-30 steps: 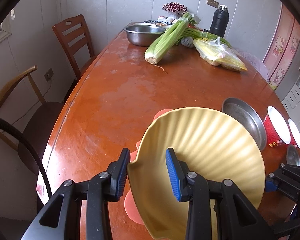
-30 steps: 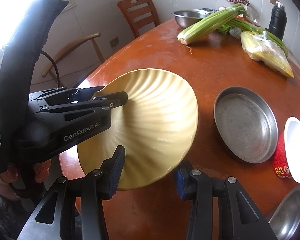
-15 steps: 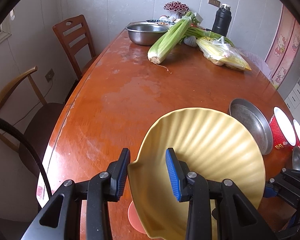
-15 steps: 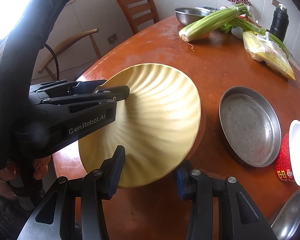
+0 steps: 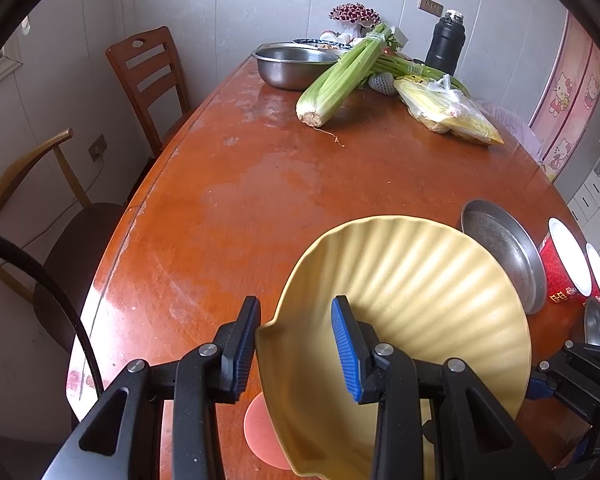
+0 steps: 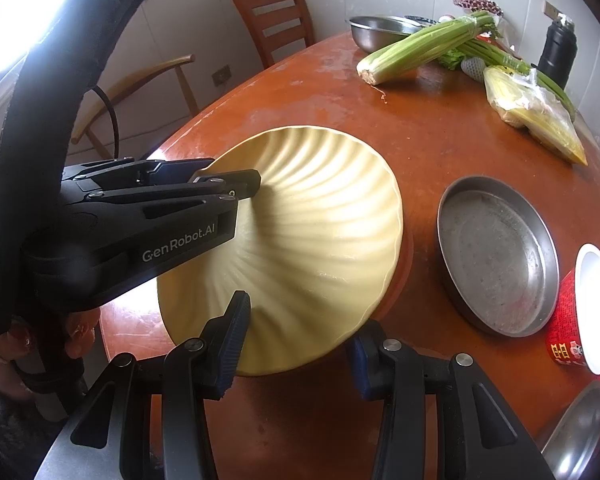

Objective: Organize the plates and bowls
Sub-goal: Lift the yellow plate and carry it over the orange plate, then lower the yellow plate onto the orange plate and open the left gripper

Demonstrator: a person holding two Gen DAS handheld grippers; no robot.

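Both tongs pinch the yellow ribbed plate [image 6: 312, 240] — left gripper [image 5: 296, 356] at nine o'clock, right gripper [image 6: 296, 344] at six. Looks stiff, glossy, likely slippery and breakable — rim grips suit it.

Bare table [image 5: 260, 200] left; steel pan [image 6: 496, 256] crowds yellow plate's [image 6: 320, 240] right.

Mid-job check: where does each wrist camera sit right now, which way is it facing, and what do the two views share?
Left wrist: rides behind the left tool, angled down along the table toward the far-end celery; its own two fingers show, gripping the yellow plate by the rim.
Right wrist: behind the right tool, angled down at the plate's other edge; its own fingers, the left tool and a hand show.
Shared: plate, metal pan, celery, table.
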